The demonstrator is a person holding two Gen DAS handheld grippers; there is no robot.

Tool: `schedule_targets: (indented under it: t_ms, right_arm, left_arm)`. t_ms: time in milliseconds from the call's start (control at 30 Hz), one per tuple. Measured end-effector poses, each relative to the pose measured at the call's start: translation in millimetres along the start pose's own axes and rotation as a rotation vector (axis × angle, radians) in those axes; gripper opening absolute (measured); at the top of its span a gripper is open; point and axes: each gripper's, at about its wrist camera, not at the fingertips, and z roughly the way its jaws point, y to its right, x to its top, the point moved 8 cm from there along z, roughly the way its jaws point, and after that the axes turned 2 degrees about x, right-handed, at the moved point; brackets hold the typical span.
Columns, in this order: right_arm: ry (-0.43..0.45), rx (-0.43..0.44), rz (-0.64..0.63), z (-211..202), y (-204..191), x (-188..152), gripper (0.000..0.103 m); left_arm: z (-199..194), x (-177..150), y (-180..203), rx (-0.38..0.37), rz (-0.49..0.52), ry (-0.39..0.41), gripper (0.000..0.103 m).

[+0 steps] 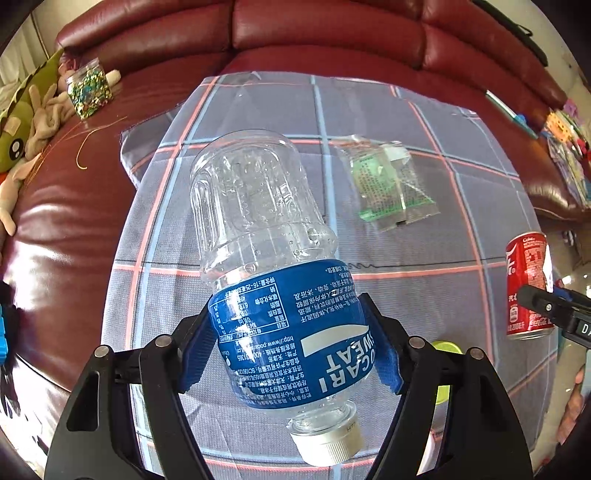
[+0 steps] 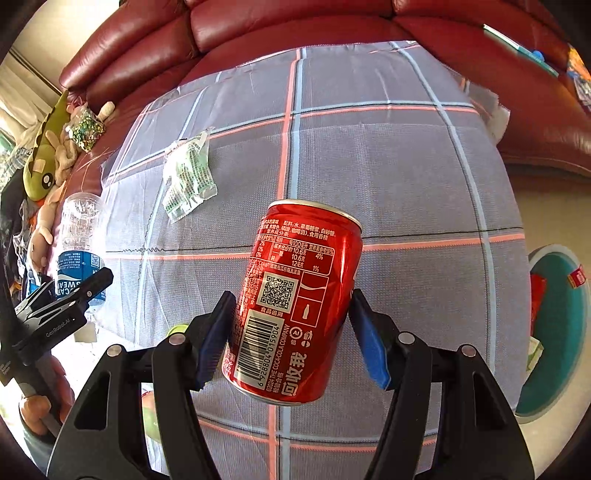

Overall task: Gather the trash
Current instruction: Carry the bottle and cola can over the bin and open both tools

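The left gripper [image 1: 291,350] grips a clear plastic bottle [image 1: 266,266] between its 2 blue pads [image 1: 382,354], which press on the blue label. The bottle is held with its white cap [image 1: 328,441] toward the camera and its base pointing away, above the checked cloth [image 1: 424,314]. The right gripper [image 2: 291,339] clamps a red cola can [image 2: 295,299] by its sides, and the can is tilted and lifted off the cloth.

Further away on the cloth lies a crumpled transparent wrapper [image 1: 388,181] with green print, well apart from both held things. The cloth covers the seat of a dark red leather sofa [image 1: 325,33]. On the sofa to the left stands a small jar [image 1: 88,92] with glittering content, near a green plush toy [image 1: 18,122]. In the right wrist view, a teal bin [image 2: 557,332] with some packets inside is visible at the right edge, beside the sofa.
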Motion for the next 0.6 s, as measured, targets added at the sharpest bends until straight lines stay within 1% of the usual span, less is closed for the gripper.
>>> schedule_targets:
  t_ms: [133,300,467,600]
  right_arm:
    - [0.035,0.023,0.033,-22.1,15.7,-5.0,0.06]
    - [0.1,0.038,0.085,-57.5,47.6,-9.7,0.06]
    - [0.168,0.014,0.171,-96.3,102.1,-22.4,0.06]
    - [0.211,-0.029,0.248,-124.8,155.0,-39.7,0.06]
  left_arm:
    - [-19.9,2.7,18.8,-0.018,0.035,0.025,0.073]
    - [-56.2,7.1,66.3,-0.09,0.126,0.074,0.073]
    - [-80.8,6.7,129.8,-0.189,0.231,0.101,0.073]
    - [-90.4,-0.5,186.4,-0.259,0.317,0.111,0.073]
